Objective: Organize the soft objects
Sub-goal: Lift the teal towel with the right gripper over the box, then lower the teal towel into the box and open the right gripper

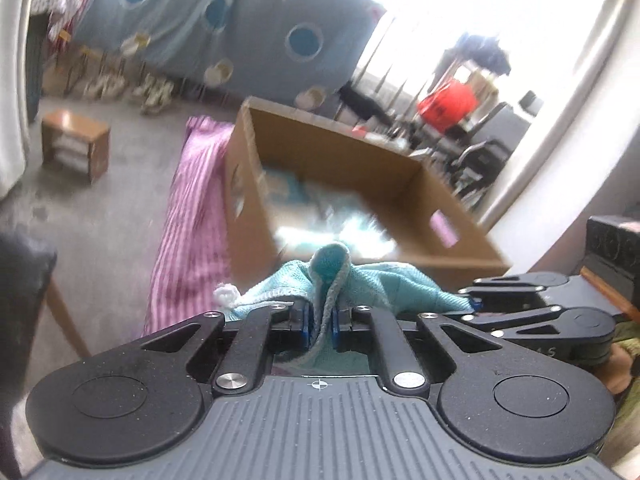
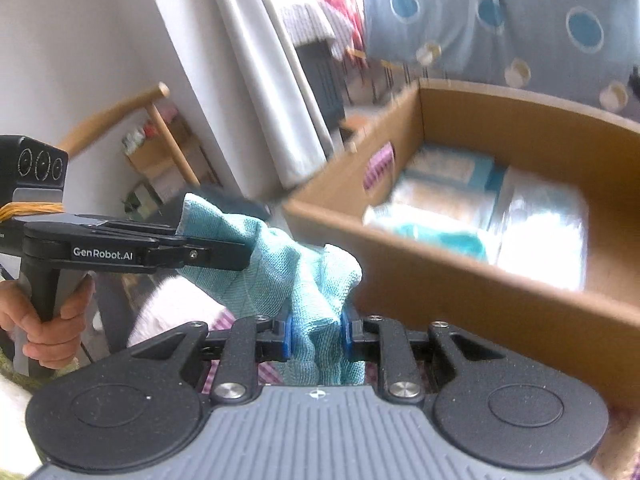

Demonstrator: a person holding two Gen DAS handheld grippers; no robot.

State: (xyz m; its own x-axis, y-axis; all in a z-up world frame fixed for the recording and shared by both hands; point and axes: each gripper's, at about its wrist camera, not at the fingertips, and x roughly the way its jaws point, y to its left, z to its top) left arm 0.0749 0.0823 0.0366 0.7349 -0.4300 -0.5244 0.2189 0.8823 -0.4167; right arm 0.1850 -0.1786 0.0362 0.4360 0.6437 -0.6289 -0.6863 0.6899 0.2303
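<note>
Holding a teal knitted cloth [image 1: 360, 284] bunched between two claws, off any surface and just near of an open cardboard box [image 1: 452, 256]. Left claw [image 1: 320, 326] pinched almost fully shut on a thin folded edge of the cloth; right claw [image 2: 316, 336] clamped on a thicker bunch, pads a little apart with fabric filling the gap. Seen from the right wrist, left claw out to the left, gripped by a hand [image 2: 48, 320], cloth stretched between the two. Inside the box, already folded pale and teal fabrics [image 2: 480, 216], blurred. Under and left of the box, a pink striped sheet [image 1: 192, 232]; beyond, grey floor with a small wooden shelf unit [image 1: 76, 148] and a hanging blue cloth with circles [image 1: 224, 28].

Judged step: carrying the cloth toward the box. Next move likely calls for bringing both claws over the near wall together, lowering onto the stack, then releasing both without dragging the cloth back out.
</note>
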